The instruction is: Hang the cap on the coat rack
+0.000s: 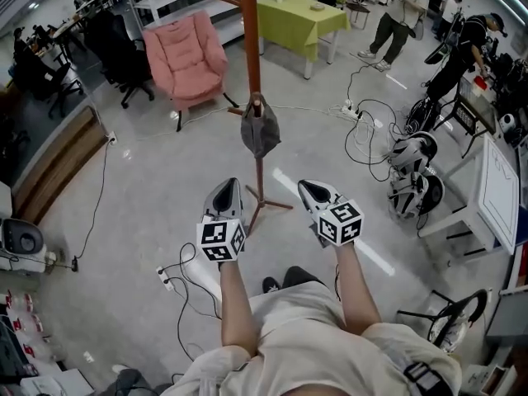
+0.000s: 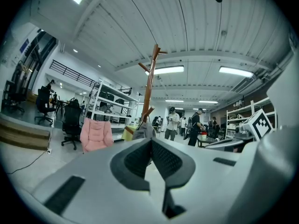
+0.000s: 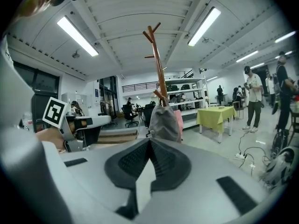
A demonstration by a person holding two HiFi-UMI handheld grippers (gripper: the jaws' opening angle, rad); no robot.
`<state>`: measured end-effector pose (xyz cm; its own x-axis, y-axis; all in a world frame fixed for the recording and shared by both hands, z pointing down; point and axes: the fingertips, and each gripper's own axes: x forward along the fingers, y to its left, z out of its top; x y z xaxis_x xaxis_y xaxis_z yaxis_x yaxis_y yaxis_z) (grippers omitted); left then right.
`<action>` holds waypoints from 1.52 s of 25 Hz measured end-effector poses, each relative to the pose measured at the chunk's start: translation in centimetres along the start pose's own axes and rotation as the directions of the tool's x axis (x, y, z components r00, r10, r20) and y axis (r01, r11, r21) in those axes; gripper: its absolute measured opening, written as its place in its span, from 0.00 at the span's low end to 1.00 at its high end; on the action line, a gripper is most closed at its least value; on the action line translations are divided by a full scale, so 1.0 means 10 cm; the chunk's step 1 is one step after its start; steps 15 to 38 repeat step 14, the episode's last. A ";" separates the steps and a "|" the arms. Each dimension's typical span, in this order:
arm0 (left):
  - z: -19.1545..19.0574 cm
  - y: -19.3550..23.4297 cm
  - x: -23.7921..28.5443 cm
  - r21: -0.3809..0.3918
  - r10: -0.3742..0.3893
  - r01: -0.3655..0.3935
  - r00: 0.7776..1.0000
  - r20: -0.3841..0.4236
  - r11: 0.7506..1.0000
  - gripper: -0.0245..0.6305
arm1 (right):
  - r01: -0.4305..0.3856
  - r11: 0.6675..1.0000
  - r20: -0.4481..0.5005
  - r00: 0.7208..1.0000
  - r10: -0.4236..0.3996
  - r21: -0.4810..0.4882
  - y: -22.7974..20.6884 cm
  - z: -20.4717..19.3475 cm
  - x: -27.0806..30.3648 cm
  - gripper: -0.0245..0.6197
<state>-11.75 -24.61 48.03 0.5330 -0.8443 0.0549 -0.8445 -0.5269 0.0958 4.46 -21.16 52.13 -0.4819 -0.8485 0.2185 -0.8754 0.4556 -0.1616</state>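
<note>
1. So, at the far left we see a pink padded armchair point(image 1: 186, 56) on the grey concrete floor point(image 1: 148, 188).
2. Our left gripper point(image 1: 228, 186) is near us, just left of the rack's feet. In the left gripper view its jaws are clenched together with nothing between them point(image 2: 150, 146).
3. A brown wooden coat rack point(image 1: 250, 40) stands in the middle, beyond both grippers. A grey fabric cap point(image 1: 260, 134) hangs on a short low peg of its pole, well clear of either gripper; both gripper views show it there point(image 2: 143, 132) point(image 3: 164, 122).
4. Our right gripper point(image 1: 308, 188) is near us, just right of the rack's feet. Its jaws are pressed together too, and empty point(image 3: 149, 148).
5. Far right of the rack stands a table under a yellow-green cloth point(image 1: 301, 19).
</note>
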 end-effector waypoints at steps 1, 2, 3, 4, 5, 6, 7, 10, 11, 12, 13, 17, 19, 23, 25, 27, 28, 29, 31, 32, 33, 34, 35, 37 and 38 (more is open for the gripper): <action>0.00 0.01 -0.01 0.000 0.001 -0.001 1.000 0.000 1.000 0.05 | -0.002 1.000 -0.001 1.000 0.002 0.000 0.01 0.00 0.01 0.04; 0.00 0.01 -0.02 -0.001 0.002 -0.002 1.000 0.001 1.000 0.05 | -0.004 1.000 -0.002 1.000 0.004 -0.001 0.02 -0.01 0.01 0.04; 0.00 0.02 -0.02 -0.001 0.003 -0.003 1.000 0.002 1.000 0.05 | -0.005 1.000 -0.004 1.000 0.005 -0.003 0.03 -0.01 0.02 0.04; 0.00 0.02 -0.03 -0.002 0.005 -0.005 1.000 0.003 1.000 0.05 | -0.006 1.000 -0.005 1.000 0.006 -0.005 0.03 -0.01 0.02 0.04; 0.00 0.02 -0.03 -0.003 0.007 -0.007 1.000 0.003 1.000 0.05 | -0.007 1.000 -0.006 1.000 0.007 -0.006 0.03 -0.01 0.02 0.04; 0.00 0.02 -0.04 -0.003 0.009 -0.009 1.000 0.003 1.000 0.05 | -0.008 1.000 -0.006 1.000 0.008 -0.006 0.03 -0.01 0.02 0.04; 0.00 0.02 -0.04 -0.004 0.011 -0.011 1.000 0.002 1.000 0.05 | -0.008 1.000 -0.005 1.000 0.008 -0.005 0.03 -0.01 0.02 0.04; 0.00 0.03 -0.04 -0.005 0.014 -0.014 1.000 0.004 1.000 0.05 | -0.008 1.000 0.000 1.000 0.008 -0.003 0.04 -0.02 0.02 0.04; -0.01 0.03 -0.05 -0.005 0.014 -0.014 1.000 0.004 1.000 0.05 | -0.007 1.000 0.000 1.000 0.007 -0.003 0.04 -0.03 0.02 0.04; -0.02 0.03 -0.05 -0.005 0.014 -0.014 1.000 0.004 1.000 0.05 | -0.007 1.000 -0.002 1.000 0.007 -0.002 0.04 -0.04 0.02 0.04; -0.02 0.03 -0.05 -0.006 0.014 -0.014 1.000 0.003 1.000 0.05 | -0.006 1.000 -0.003 1.000 0.006 -0.001 0.04 -0.06 0.02 0.04; -0.03 0.03 -0.05 -0.006 0.015 -0.015 1.000 0.002 1.000 0.05 | -0.006 1.000 -0.004 1.000 0.006 0.001 0.04 -0.07 0.02 0.04; -0.03 0.03 -0.05 -0.006 0.015 -0.015 1.000 0.002 1.000 0.05 | -0.006 1.000 -0.004 1.000 0.006 0.001 0.04 -0.07 0.02 0.04; -0.03 0.03 -0.05 -0.006 0.015 -0.015 1.000 0.002 1.000 0.05 | -0.006 1.000 -0.004 1.000 0.006 0.001 0.04 -0.07 0.02 0.04; -0.03 0.03 -0.05 -0.006 0.015 -0.015 1.000 0.002 1.000 0.05 | -0.006 1.000 -0.004 1.000 0.006 0.001 0.04 -0.07 0.02 0.04; -0.03 0.03 -0.05 -0.006 0.015 -0.015 1.000 0.002 1.000 0.05 | -0.006 1.000 -0.004 1.000 0.006 0.001 0.04 -0.07 0.02 0.04; -0.03 0.03 -0.05 -0.006 0.015 -0.015 1.000 0.002 1.000 0.05 | -0.006 1.000 -0.004 1.000 0.006 0.001 0.04 -0.07 0.02 0.04; -0.03 0.03 -0.05 -0.006 0.015 -0.015 1.000 0.002 1.000 0.05 | -0.006 1.000 -0.004 1.000 0.006 0.001 0.04 -0.07 0.02 0.04; -0.03 0.03 -0.05 -0.006 0.015 -0.015 1.000 0.002 1.000 0.05 | -0.006 1.000 -0.004 1.000 0.006 0.001 0.04 -0.07 0.02 0.04; -0.03 0.03 -0.05 -0.006 0.015 -0.015 1.000 0.002 1.000 0.05 | -0.006 1.000 -0.004 1.000 0.006 0.001 0.04 -0.07 0.02 0.04; -0.03 0.03 -0.05 -0.006 0.015 -0.015 1.000 0.002 1.000 0.05 | -0.006 1.000 -0.004 1.000 0.006 0.001 0.04 -0.07 0.02 0.04; -0.03 0.03 -0.05 -0.006 0.015 -0.015 1.000 0.002 1.000 0.05 | -0.006 1.000 -0.004 1.000 0.006 0.001 0.04 -0.07 0.02 0.04; -0.03 0.03 -0.05 -0.006 0.015 -0.015 1.000 0.002 1.000 0.05 | -0.006 1.000 -0.004 1.000 0.006 0.001 0.04 -0.07 0.02 0.04; -0.03 0.03 -0.05 -0.006 0.015 -0.015 1.000 0.002 1.000 0.05 | -0.006 1.000 -0.004 1.000 0.006 0.001 0.04 -0.07 0.02 0.04; -0.03 0.03 -0.05 -0.006 0.015 -0.015 1.000 0.002 1.000 0.05 | -0.006 1.000 -0.004 1.000 0.006 0.001 0.04 -0.07 0.02 0.04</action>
